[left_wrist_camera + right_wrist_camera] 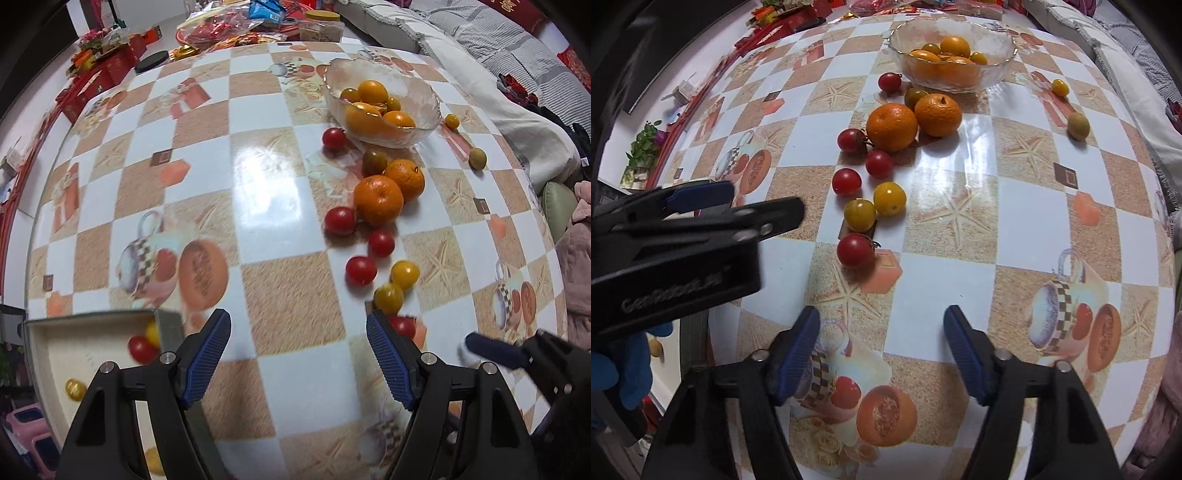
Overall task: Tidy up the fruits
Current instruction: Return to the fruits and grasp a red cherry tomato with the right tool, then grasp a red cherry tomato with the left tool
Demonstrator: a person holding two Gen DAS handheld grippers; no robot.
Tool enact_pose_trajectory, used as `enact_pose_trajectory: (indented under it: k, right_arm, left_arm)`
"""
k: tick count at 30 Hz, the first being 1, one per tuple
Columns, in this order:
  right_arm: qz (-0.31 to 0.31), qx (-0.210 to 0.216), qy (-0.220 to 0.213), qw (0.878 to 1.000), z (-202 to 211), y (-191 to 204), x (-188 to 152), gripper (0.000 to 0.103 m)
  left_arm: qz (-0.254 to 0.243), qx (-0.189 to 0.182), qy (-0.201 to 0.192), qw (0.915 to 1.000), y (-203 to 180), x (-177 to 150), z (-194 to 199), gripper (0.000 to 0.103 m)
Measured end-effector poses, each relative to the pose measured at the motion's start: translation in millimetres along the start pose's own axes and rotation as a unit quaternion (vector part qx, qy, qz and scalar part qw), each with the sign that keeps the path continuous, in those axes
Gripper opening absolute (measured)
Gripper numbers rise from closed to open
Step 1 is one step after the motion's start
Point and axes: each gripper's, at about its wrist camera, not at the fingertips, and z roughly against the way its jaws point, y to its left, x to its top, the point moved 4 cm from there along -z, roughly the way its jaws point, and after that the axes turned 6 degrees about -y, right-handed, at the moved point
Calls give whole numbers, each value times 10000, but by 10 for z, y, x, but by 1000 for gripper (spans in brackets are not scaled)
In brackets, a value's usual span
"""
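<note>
My left gripper [299, 328] hangs over the checked tablecloth [258, 184] with its blue-padded jaws spread wide and nothing between them; my right gripper [881, 325] is likewise released and empty. Only the left wrist view shows the pale square tray [48, 354] at the table's near-left edge, with a red tomato [142, 349] and a yellow one [152, 332] in its far corner and a third small yellow fruit [75, 389] nearer me. Only the right wrist view shows my left gripper from the side, at far left, and the blue glove [624, 373] below it. Both views show the glass bowl [424, 92] at the far side, holding oranges and small yellow fruit. Just in front of it two mandarins [912, 118] touch each other. From them a loose string of red cherry tomatoes [849, 158] and two yellow cherry tomatoes [875, 205] runs toward me. The nearest red one [856, 251] shows whole in the right view; in the left it sits half hidden behind my finger. Two small fruits [1071, 107] lie apart, right of the bowl.
</note>
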Motion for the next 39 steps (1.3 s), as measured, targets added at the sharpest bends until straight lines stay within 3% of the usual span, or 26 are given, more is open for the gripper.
enact_pose_trajectory:
  k: [4, 7, 13, 16, 18, 24, 26, 36, 38, 39]
  right_arm:
    - [-87, 84, -181, 9998, -57, 33, 27, 64]
    - [-210, 119, -298, 9993, -85, 37, 53, 60]
    - [-400, 185, -543, 9976, -138, 47, 110, 58]
    - [-476, 250, -646, 9965, -169, 66, 159, 44]
    - [-533, 332, -650, 9959, -196, 71, 185, 23]
    - [-698, 564, -592, 9942, -125, -18, 158, 23]
    - [-690, 556, -557, 9945, -78, -65, 111, 23]
    - [-975, 570, -491, 9924, 112, -297, -84, 23]
    - [-1024, 560, -491, 9920, 131, -326, -107, 23]
    - [-1060, 562, -489, 9916, 149, -345, -122, 23]
  left_arm:
    - [16, -140, -19, 9999, -73, 103, -124, 78]
    - [32, -176, 31, 9998, -101, 142, -216, 67]
    - [80, -279, 44, 9996, -179, 212, -322, 67]
    - [-4, -306, 66, 9995, -229, 219, -347, 63]
    - [26, -283, 75, 9996, -230, 230, -362, 63]
    - [68, -254, 84, 9996, -240, 238, -373, 54]
    - [116, -275, 72, 9995, -266, 235, -373, 46]
    - [350, -341, -9, 9988, -273, 200, -365, 45]
    - [171, -237, -49, 9996, -328, 192, -371, 45]
    - [108, -305, -73, 9995, -367, 175, -364, 35]
